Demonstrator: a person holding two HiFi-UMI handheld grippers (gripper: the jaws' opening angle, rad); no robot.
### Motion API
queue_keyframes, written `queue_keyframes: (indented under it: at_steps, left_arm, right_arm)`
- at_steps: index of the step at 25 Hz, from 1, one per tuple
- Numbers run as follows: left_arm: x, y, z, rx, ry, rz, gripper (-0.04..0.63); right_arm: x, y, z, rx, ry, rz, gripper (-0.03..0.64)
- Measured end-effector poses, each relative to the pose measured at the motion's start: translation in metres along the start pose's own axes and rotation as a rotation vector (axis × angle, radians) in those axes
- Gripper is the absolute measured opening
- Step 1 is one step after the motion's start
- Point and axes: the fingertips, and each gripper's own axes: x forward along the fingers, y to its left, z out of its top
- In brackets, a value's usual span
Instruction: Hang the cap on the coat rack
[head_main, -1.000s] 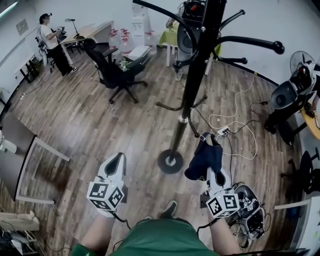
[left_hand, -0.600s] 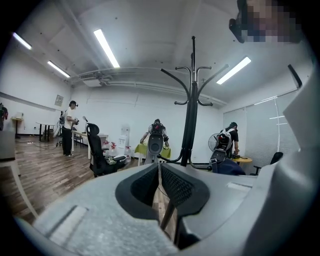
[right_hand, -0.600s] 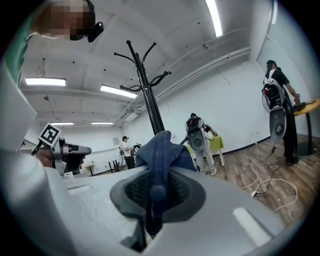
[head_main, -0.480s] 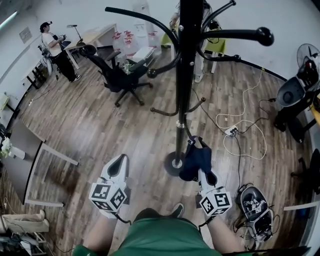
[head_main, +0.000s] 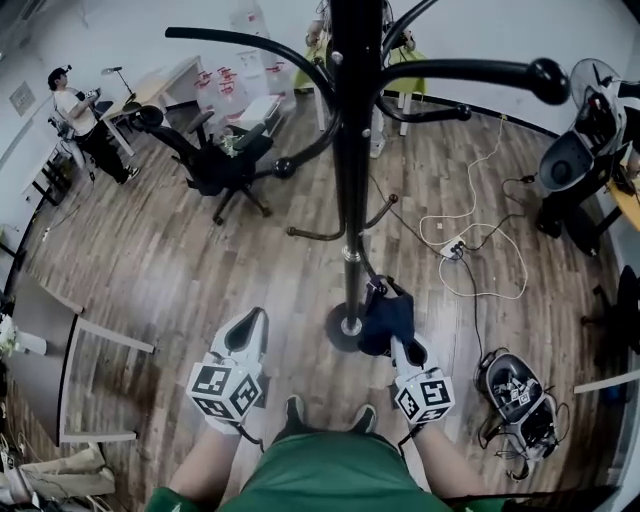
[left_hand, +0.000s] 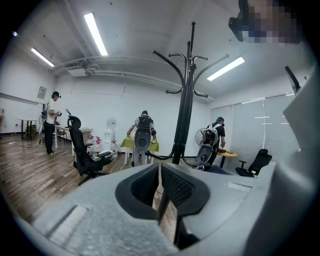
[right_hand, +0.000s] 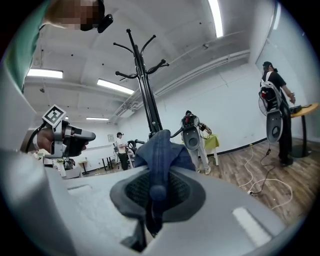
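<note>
A black coat rack (head_main: 350, 150) with curved arms stands straight ahead, its round base (head_main: 342, 326) on the wood floor. The dark blue cap (head_main: 386, 314) hangs low, just right of the base, with my right gripper (head_main: 401, 346) shut on its fabric. In the right gripper view the cap (right_hand: 162, 150) bunches up between the jaws, and the coat rack (right_hand: 147, 100) rises behind it. My left gripper (head_main: 250, 332) is held left of the base with nothing in it. Its jaws (left_hand: 160, 182) stand together, and the coat rack (left_hand: 186, 115) is beyond them.
A black office chair (head_main: 205, 160) stands at the back left. A power strip with a white cable (head_main: 455, 250) lies right of the rack, and a bag (head_main: 515, 385) lies on the floor at the right. A table (head_main: 45, 340) is at the left. People stand farther off.
The rack's pole and base have come closer and more to the centre of the head view. Both grippers now sit nearer the base. The cap stays in the right gripper.
</note>
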Motion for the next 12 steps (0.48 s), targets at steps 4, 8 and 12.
queue_keyframes:
  at_steps: [4, 8, 12]
  left_arm:
    - [0.010, 0.019, 0.017, 0.019, -0.001, -0.053, 0.023]
    - [0.014, 0.057, 0.027, 0.003, -0.010, -0.091, 0.023]
    - [0.012, 0.084, 0.022, 0.001, -0.009, -0.109, 0.023]
  right_arm:
    - [0.011, 0.003, -0.012, -0.008, 0.027, -0.067, 0.026]
    - [0.037, 0.015, -0.023, -0.021, 0.048, -0.121, 0.026]
    - [0.058, 0.019, -0.039, -0.023, 0.071, -0.162, 0.026]
